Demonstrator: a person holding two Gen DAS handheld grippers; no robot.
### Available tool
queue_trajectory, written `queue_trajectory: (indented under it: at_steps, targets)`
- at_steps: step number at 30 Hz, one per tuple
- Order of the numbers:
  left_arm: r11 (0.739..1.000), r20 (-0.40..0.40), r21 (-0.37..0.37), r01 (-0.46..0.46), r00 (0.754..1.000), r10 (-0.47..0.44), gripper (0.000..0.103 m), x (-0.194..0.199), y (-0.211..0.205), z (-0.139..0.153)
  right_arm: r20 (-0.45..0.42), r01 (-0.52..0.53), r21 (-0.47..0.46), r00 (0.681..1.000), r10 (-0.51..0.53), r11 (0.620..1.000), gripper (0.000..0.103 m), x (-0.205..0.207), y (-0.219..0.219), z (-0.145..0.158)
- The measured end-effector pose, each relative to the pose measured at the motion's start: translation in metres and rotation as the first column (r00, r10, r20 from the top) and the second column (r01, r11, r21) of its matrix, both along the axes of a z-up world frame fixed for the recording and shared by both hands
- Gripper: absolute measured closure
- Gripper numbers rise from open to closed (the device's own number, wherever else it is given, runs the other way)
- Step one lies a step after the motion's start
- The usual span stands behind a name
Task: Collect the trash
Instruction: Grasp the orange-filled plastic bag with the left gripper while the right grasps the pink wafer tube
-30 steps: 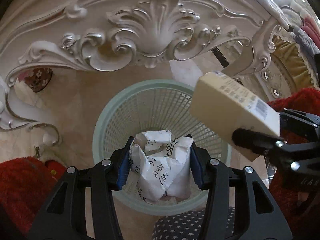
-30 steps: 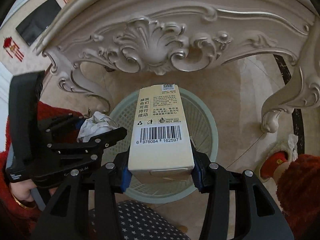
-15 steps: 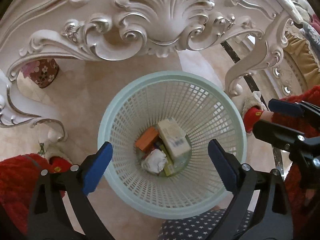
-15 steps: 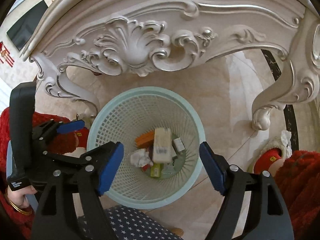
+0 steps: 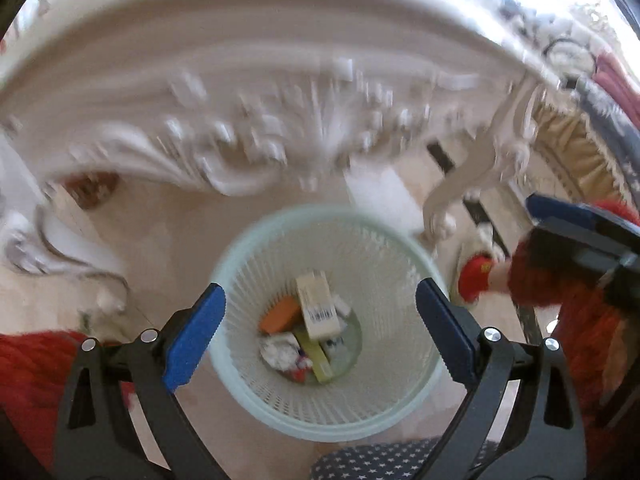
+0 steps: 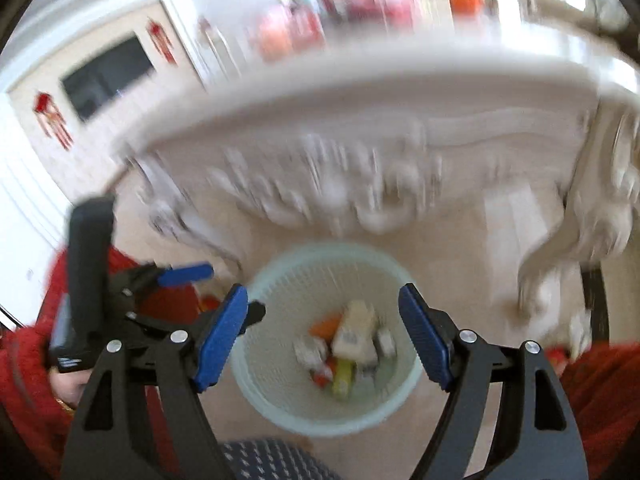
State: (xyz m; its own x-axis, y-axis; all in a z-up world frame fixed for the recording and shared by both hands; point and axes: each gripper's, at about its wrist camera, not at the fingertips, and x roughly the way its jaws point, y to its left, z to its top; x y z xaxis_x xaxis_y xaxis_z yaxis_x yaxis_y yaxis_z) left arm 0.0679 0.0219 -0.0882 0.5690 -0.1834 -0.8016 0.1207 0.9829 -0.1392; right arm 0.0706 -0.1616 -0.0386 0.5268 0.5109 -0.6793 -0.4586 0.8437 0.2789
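The pale green mesh basket [image 5: 380, 364] stands on the floor under a carved white table. In it lie a cream carton [image 5: 316, 308] with a barcode, a crumpled white paper [image 5: 280, 350], an orange box [image 5: 280, 314] and a yellow-green piece [image 5: 320, 360]. My left gripper [image 5: 320, 286] hangs open above the basket with nothing between its blue pads. My right gripper [image 6: 322, 290] is open too, over the same basket [image 6: 320, 424], with the carton [image 6: 356, 332] lying far below it. Both views are motion-blurred.
The table's carved apron [image 5: 248, 148] and curved leg [image 5: 460, 184] rise just behind the basket. Star-patterned dark fabric [image 5: 380, 460] lies at the near edge. Red sleeves flank both views. Blurred colourful items stand on the tabletop [image 6: 304, 28].
Both grippers opened and let go; the crumpled paper and the carton dropped into the basket. Since then both grippers have risen and tilted up, so the basket looks smaller.
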Motion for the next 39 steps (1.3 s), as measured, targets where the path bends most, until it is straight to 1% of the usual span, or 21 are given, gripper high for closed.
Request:
queue_trajectory:
  at_steps: [2, 3, 4, 5, 6, 8, 10, 11, 14, 18, 20, 23, 27, 28, 29, 31, 34, 35, 36, 37, 39]
  targets:
    - [0.999, 0.064, -0.003, -0.040, 0.997, 0.040, 0.010, 0.002, 0.008, 0.036, 0.114, -0.012, 0.015, 0.993, 0.010, 1.000, 0.027, 0.004, -0.007, 0.040]
    - [0.999, 0.084, -0.010, -0.053, 0.995, 0.054, 0.010, 0.004, 0.010, 0.049, 0.153, -0.011, 0.011, 0.988, 0.009, 1.000, 0.020, 0.008, -0.009, 0.055]
    - [0.997, 0.117, -0.028, -0.071, 0.990, 0.074, 0.010, 0.009, 0.015, 0.068, 0.207, -0.004, 0.003, 0.978, 0.003, 1.000, 0.019, 0.018, -0.011, 0.076]
    - [0.995, 0.146, -0.043, -0.085, 0.985, 0.090, 0.010, 0.015, 0.018, 0.086, 0.233, -0.004, 0.002, 0.973, 0.004, 1.000, 0.018, 0.026, -0.013, 0.087]
    - [0.994, 0.177, -0.049, -0.095, 0.979, 0.102, 0.010, 0.023, 0.020, 0.104, 0.257, -0.009, -0.002, 0.966, 0.009, 1.000, 0.018, 0.040, -0.014, 0.101]
    - [0.994, 0.218, -0.024, -0.102, 0.970, 0.105, 0.010, 0.044, 0.021, 0.130, 0.272, 0.003, -0.023, 0.962, 0.003, 1.000, 0.018, 0.070, -0.011, 0.117]
    - [0.993, 0.247, 0.029, -0.112, 0.964, 0.102, 0.010, 0.070, 0.019, 0.146, 0.279, 0.018, -0.052, 0.960, -0.002, 0.998, 0.018, 0.107, -0.005, 0.127]
    - [0.990, 0.245, 0.058, -0.126, 0.964, 0.108, 0.010, 0.090, 0.017, 0.152, 0.272, 0.018, -0.068, 0.962, 0.001, 0.998, 0.018, 0.122, -0.001, 0.128]
    - [0.989, 0.227, 0.075, -0.125, 0.968, 0.105, 0.010, 0.126, 0.014, 0.157, 0.246, -0.009, -0.144, 0.968, 0.045, 0.989, 0.018, 0.171, 0.017, 0.125]
    - [0.984, 0.194, 0.130, -0.123, 0.976, 0.097, 0.010, 0.175, 0.013, 0.153, 0.227, -0.063, -0.249, 0.966, 0.122, 0.966, 0.019, 0.213, 0.039, 0.110]
    - [0.982, 0.170, 0.150, -0.114, 0.981, 0.088, 0.010, 0.194, 0.015, 0.148, 0.212, -0.081, -0.273, 0.967, 0.142, 0.959, 0.019, 0.232, 0.045, 0.104]
    - [0.983, 0.141, 0.145, -0.109, 0.986, 0.089, 0.010, 0.210, 0.019, 0.142, 0.170, -0.106, -0.277, 0.973, 0.157, 0.955, 0.019, 0.258, 0.050, 0.097]
    - [0.985, 0.114, 0.143, -0.098, 0.990, 0.082, 0.010, 0.219, 0.021, 0.133, 0.130, -0.139, -0.302, 0.974, 0.185, 0.943, 0.020, 0.274, 0.060, 0.086]
    - [0.985, 0.112, 0.144, -0.096, 0.990, 0.080, 0.010, 0.221, 0.021, 0.132, 0.113, -0.149, -0.307, 0.975, 0.191, 0.940, 0.021, 0.278, 0.063, 0.084]
    - [0.985, 0.112, 0.146, -0.095, 0.991, 0.079, 0.010, 0.222, 0.021, 0.131, 0.100, -0.154, -0.316, 0.976, 0.194, 0.936, 0.024, 0.281, 0.065, 0.082]
    - [0.983, 0.108, 0.159, -0.092, 0.991, 0.075, 0.010, 0.223, 0.021, 0.129, 0.093, -0.157, -0.328, 0.976, 0.197, 0.932, 0.026, 0.283, 0.068, 0.081]
    - [0.982, 0.100, 0.169, -0.084, 0.993, 0.067, 0.013, 0.226, 0.020, 0.125, 0.085, -0.147, -0.349, 0.979, 0.187, 0.926, 0.036, 0.287, 0.072, 0.079]
    - [0.985, 0.098, 0.155, -0.080, 0.993, 0.065, 0.015, 0.225, 0.021, 0.125, 0.065, -0.147, -0.348, 0.981, 0.181, 0.926, 0.048, 0.290, 0.072, 0.077]
    - [0.984, 0.103, 0.155, -0.084, 0.992, 0.068, 0.023, 0.224, 0.021, 0.127, 0.044, -0.148, -0.336, 0.984, 0.172, 0.930, 0.062, 0.293, 0.071, 0.075]
    - [0.985, 0.106, 0.154, -0.080, 0.992, 0.064, 0.035, 0.224, 0.022, 0.128, 0.016, -0.144, -0.291, 0.988, 0.155, 0.946, 0.069, 0.294, 0.068, 0.075]
    - [0.985, 0.104, 0.159, -0.066, 0.993, 0.050, 0.050, 0.222, 0.022, 0.131, 0.011, -0.131, -0.277, 0.990, 0.139, 0.952, 0.073, 0.291, 0.066, 0.076]
